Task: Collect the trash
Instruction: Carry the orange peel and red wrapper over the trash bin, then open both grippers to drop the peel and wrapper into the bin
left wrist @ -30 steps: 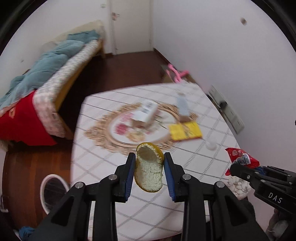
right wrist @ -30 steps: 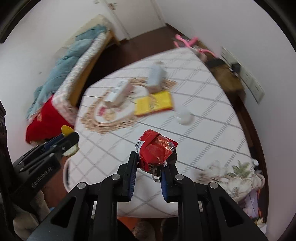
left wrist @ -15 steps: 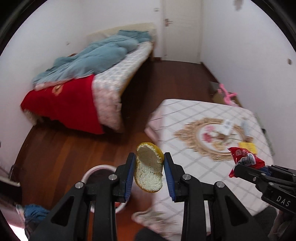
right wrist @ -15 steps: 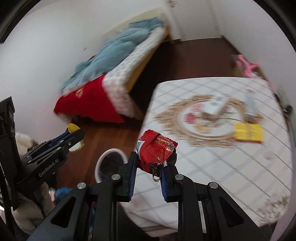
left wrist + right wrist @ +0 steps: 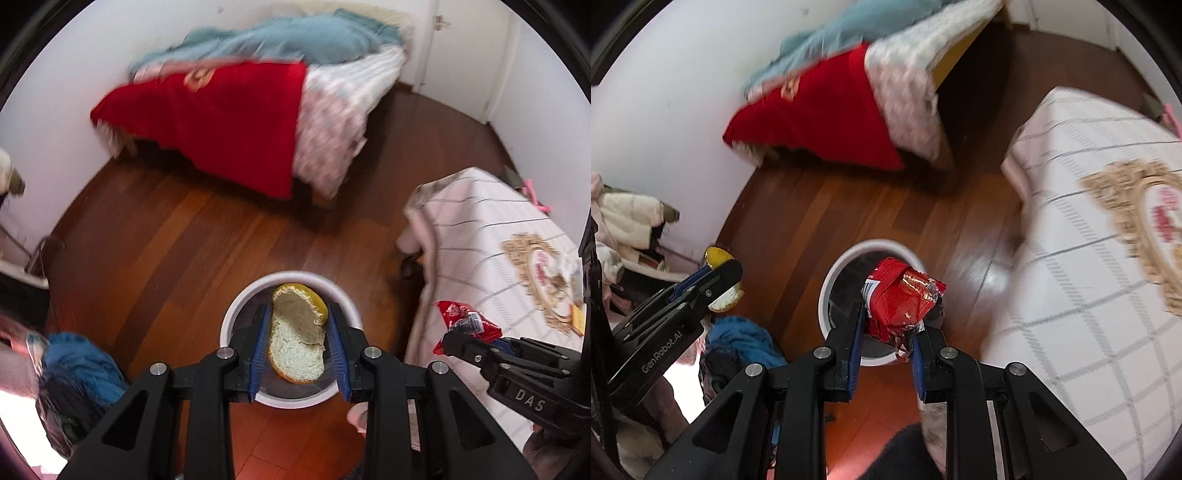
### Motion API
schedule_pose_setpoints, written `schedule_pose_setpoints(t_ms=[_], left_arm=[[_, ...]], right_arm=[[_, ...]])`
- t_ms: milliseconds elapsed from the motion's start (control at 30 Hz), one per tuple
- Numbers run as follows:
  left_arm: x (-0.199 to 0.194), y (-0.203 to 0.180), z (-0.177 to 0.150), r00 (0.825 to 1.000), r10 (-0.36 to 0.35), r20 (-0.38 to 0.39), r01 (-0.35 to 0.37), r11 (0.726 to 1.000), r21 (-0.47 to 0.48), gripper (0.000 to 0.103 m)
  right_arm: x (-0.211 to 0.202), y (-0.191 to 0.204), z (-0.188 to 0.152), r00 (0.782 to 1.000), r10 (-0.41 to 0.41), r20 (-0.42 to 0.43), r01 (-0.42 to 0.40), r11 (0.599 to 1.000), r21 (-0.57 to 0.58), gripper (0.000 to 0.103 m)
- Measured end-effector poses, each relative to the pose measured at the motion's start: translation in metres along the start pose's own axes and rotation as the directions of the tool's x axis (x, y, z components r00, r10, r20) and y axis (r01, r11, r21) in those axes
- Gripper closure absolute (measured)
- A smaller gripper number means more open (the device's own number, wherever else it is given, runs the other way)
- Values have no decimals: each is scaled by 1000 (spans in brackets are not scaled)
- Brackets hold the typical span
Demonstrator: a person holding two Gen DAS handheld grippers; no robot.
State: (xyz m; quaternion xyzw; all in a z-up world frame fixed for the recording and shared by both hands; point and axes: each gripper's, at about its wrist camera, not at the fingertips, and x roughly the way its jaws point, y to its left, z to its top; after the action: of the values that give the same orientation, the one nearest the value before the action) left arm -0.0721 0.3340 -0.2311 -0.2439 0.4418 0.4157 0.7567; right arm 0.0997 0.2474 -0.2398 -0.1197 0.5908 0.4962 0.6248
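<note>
Trash in both grippers, above a white bin on a wooden floor. The left gripper [image 5: 298, 336] has its blue-padded fingers [image 5: 259, 343] set narrowly apart and pinches a piece of yellow citrus peel [image 5: 298, 332], pale pith facing the camera, one pad against each long edge. In the left wrist view the peel hangs directly over the open mouth of the round bin [image 5: 236, 314], whose dark inside shows around it. The right gripper [image 5: 888, 328] is drawn closer together and clamps a crumpled red snack wrapper [image 5: 901, 302], which bulges above the fingertips and trails a torn strip between them. In the right wrist view the wrapper sits over the near right part of the bin's rim [image 5: 834, 269]. To the right stands a table under a checked cloth [image 5: 1089, 280] with a gold oval motif, its near corner just beside the bin. Behind lies a bed [image 5: 325, 110] with a red cover and a blue blanket.
</note>
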Motion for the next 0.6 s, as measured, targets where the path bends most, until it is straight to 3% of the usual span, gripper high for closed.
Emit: schedule_pose_setpoints(t_ms=[233, 600], left_arm=[[78, 31, -21, 992, -2, -128, -3, 999, -41, 76], [115, 56, -32, 978, -19, -207, -8, 992, -128, 74]], right_arm=[[117, 7, 9, 988, -26, -152, 21, 999, -30, 79], [206, 8, 15, 961, -23, -274, -7, 994, -110, 78]])
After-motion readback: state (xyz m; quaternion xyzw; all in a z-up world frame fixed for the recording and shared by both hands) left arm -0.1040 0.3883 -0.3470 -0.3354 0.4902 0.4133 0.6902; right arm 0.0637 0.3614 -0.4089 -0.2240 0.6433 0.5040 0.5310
